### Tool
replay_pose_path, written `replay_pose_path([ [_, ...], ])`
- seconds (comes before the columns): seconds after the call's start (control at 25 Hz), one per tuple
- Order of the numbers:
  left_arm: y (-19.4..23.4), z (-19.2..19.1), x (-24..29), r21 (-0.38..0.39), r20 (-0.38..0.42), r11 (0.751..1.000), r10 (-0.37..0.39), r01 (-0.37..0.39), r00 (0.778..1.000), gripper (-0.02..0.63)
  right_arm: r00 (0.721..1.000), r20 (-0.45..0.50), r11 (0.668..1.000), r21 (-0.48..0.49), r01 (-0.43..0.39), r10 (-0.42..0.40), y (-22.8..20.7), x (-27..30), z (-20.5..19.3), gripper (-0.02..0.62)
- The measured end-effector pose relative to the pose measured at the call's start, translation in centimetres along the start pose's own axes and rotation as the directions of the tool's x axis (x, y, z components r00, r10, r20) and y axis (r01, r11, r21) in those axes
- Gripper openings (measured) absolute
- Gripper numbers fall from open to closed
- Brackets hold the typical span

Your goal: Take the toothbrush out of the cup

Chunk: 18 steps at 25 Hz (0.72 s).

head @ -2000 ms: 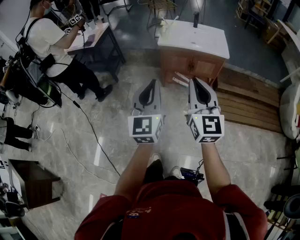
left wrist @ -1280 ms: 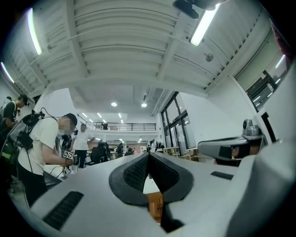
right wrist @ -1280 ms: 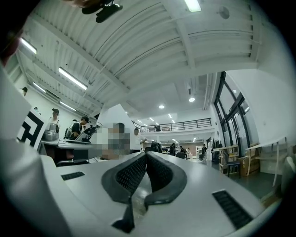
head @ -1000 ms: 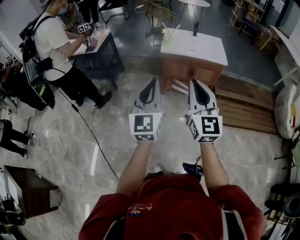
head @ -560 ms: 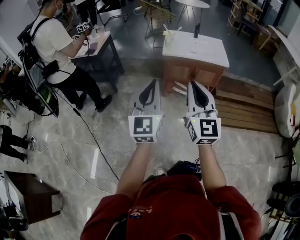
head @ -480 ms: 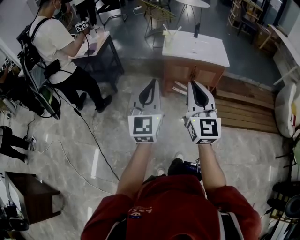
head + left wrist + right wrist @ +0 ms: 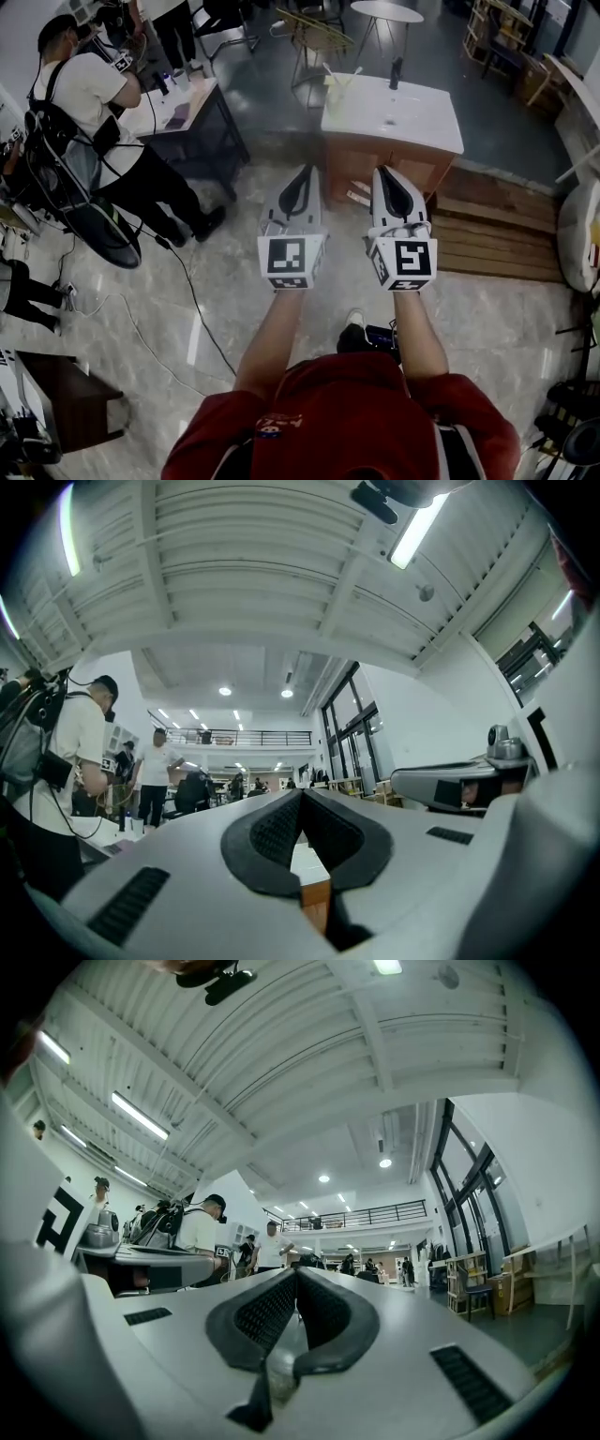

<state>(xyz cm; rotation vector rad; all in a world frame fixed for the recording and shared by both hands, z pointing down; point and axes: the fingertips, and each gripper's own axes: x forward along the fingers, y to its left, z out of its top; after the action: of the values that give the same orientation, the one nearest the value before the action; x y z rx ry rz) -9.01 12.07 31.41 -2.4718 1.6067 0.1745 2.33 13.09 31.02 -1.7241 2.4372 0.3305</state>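
A pale cup (image 7: 336, 95) with a toothbrush (image 7: 330, 75) sticking up out of it stands at the left rear of a white-topped wooden vanity (image 7: 412, 117). The vanity is ahead of me across the marble floor. My left gripper (image 7: 302, 172) and right gripper (image 7: 385, 172) are held side by side in the air, well short of the vanity. Both are shut with nothing between their pads. In the left gripper view the left gripper (image 7: 300, 795) points level into the hall, as does the right gripper (image 7: 296, 1275) in the right gripper view.
A black faucet (image 7: 397, 71) stands at the vanity's back. A person in a white shirt (image 7: 80, 94) works at a dark table (image 7: 183, 108) to the left. Wooden planks (image 7: 497, 234) lie right of the vanity. A cable (image 7: 202, 305) runs over the floor.
I have come a little nearer the vanity, which now sits lower in the head view. The person at the left has shifted. Both grippers keep their shut pose.
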Motion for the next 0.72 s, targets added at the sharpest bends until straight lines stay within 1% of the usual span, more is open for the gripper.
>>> replay_pose_path([
  [0.28,-1.6,-1.0,6.6,0.014,-0.011,1.000,0.006,-0.006,1.000,0.028,1.000,0.002,1.000,0.021,-0.010,0.010,-5.4,3.8,-1.5,0.029],
  [0.52,-1.5,-1.8,11.8,0.020,-0.015,0.999,0.035,-0.035,0.999,0.028,1.000,0.004,0.999,0.033,-0.027,0.027,-9.4,7.7,-2.7,0.029],
  [0.72,-1.9,-2.6,14.7,0.028,-0.025,0.998,0.063,-0.062,0.998,0.029,0.999,0.001,0.998,0.034,-0.054,0.054,-12.1,9.6,-3.7,0.029],
])
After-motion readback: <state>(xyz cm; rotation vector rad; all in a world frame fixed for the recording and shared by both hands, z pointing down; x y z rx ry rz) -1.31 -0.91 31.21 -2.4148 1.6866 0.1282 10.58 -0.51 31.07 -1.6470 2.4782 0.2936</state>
